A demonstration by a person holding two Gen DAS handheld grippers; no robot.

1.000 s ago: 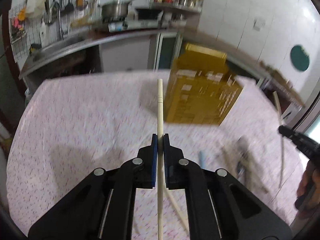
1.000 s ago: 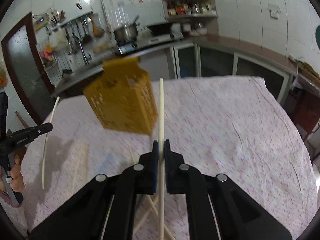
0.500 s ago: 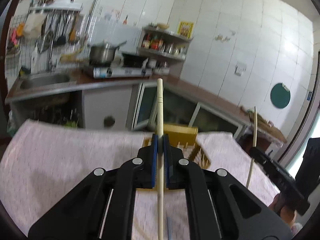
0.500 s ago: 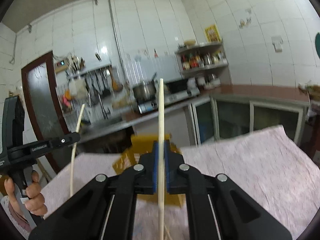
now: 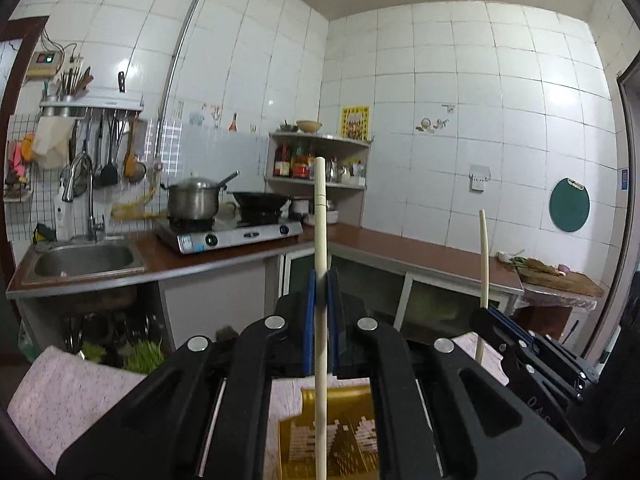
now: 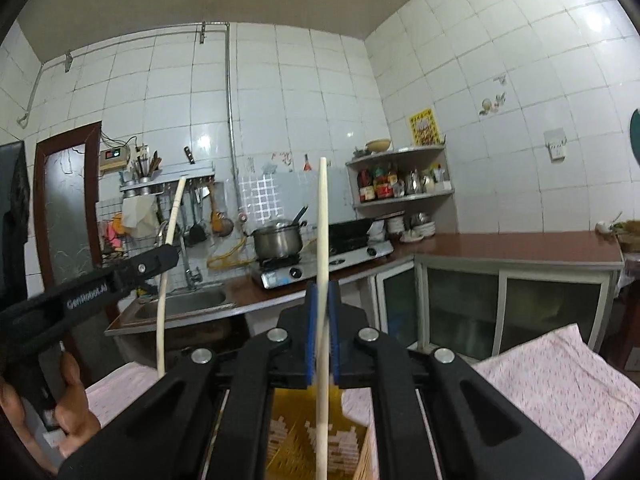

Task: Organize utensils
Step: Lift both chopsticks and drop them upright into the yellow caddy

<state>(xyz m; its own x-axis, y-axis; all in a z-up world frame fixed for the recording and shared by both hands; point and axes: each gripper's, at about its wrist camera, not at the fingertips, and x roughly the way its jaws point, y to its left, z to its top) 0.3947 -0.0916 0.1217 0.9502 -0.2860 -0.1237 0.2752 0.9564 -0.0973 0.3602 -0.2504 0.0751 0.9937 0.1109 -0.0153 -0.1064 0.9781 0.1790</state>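
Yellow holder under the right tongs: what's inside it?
Right tongs hold a chopstick upright over the yellow holder. Only its slotted wall shows; the tongs cover the interior.

Both views are evenly lit and sharp, with no motion blur. Glare spots shine on the glossy white wall tiles [image 6: 208, 140], brightest on the far right wall [image 5: 560, 96]. Strong fisheye bending curves the tile lines, and the corners fall into black vignette. The near cupboard space under the sink [image 5: 84, 266] sits in shadow.
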